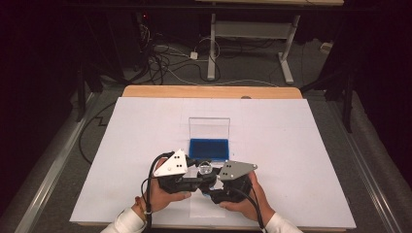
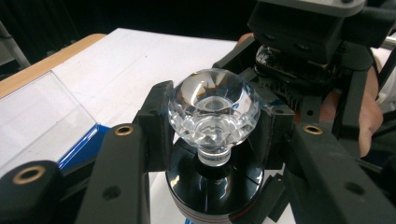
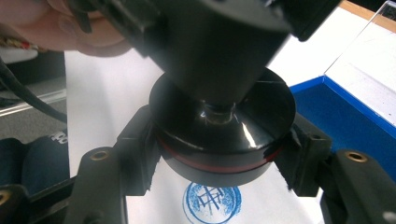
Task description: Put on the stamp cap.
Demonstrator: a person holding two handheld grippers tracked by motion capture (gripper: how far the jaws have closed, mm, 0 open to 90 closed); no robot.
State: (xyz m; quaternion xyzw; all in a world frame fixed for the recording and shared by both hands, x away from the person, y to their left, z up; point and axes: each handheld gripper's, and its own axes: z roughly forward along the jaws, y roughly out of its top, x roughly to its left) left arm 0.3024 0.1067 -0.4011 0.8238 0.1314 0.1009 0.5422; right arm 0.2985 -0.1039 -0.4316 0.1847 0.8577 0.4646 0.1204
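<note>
A stamp with a clear faceted crystal knob (image 2: pixel 212 105) and a round black base (image 3: pixel 219 140) with a red band is held between both grippers near the table's front edge. My left gripper (image 2: pixel 217 126) is shut on the knob, one pad on each side. My right gripper (image 3: pixel 219 154) is shut on the black base. In the high view the left gripper (image 1: pixel 199 174) and right gripper (image 1: pixel 212 180) meet at the stamp (image 1: pixel 205 168). The base hangs just above the white paper, over a round blue stamp print (image 3: pixel 212 203).
A blue ink pad (image 1: pixel 209 149) lies in its case just beyond the grippers, its clear lid (image 1: pixel 209 127) standing upright behind it. A large white sheet (image 1: pixel 145 126) covers the wooden table. Cables and a desk frame (image 1: pixel 252 34) are on the floor beyond.
</note>
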